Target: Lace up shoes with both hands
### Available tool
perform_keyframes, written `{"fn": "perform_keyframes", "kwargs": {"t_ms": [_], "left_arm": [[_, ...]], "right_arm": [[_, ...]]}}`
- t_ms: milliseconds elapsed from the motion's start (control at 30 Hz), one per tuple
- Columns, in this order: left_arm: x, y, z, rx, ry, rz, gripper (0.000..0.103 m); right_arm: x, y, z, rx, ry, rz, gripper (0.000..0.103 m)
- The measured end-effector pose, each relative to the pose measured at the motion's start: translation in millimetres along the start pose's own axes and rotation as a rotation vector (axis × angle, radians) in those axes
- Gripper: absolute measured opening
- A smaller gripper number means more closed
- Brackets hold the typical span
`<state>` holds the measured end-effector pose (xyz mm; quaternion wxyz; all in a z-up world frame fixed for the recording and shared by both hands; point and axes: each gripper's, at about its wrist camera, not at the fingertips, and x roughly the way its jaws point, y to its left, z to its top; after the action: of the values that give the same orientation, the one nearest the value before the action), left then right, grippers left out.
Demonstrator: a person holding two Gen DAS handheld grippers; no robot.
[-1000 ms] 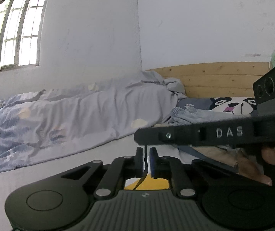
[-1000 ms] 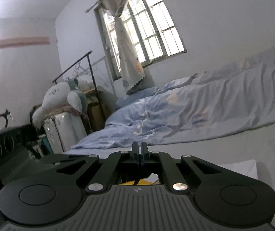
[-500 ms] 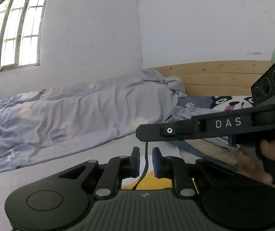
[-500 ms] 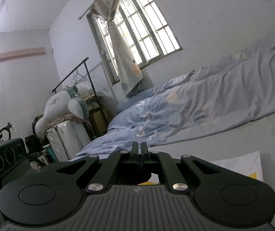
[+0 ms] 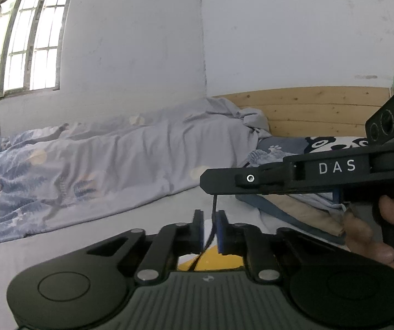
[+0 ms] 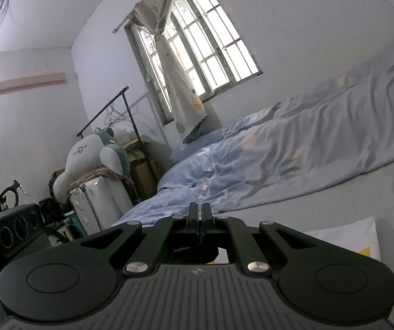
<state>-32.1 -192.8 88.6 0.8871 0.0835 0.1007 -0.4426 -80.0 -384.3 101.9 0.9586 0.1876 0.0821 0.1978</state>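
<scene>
A thin black shoelace [image 5: 212, 220] hangs taut from the tip of my right gripper [image 5: 213, 185], which reaches in from the right in the left wrist view. The lace runs down between the blue-padded fingers of my left gripper [image 5: 209, 232], which stand slightly apart around it. In the right wrist view my right gripper [image 6: 199, 220] is shut, its fingers pressed together on the lace, which barely shows there. The shoe is hidden below both grippers. A yellow and white sheet [image 5: 216, 258] lies under them.
A bed with a rumpled blue-grey duvet [image 5: 100, 165] fills the back. A wooden headboard [image 5: 307, 110] and a panda pillow [image 5: 331, 143] are at the right. A clothes rack and a plush toy [image 6: 95, 159] stand by the window. The left gripper's body [image 6: 12, 231] shows at the left.
My left gripper has opened from shut on the lace to slightly apart. My right gripper has lifted a little with the lace and tilted up.
</scene>
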Motion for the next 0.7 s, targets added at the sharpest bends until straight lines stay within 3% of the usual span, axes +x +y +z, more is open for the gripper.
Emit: {"fn": "perform_keyframes", "kwargs": {"t_ms": [700], "left_arm": [[2.0, -0.4, 2.6, 0.002, 0.007, -0.001, 0.001]], "right_arm": [[2.0, 3.0, -6.7, -0.010, 0.013, -0.003, 0.002]]}}
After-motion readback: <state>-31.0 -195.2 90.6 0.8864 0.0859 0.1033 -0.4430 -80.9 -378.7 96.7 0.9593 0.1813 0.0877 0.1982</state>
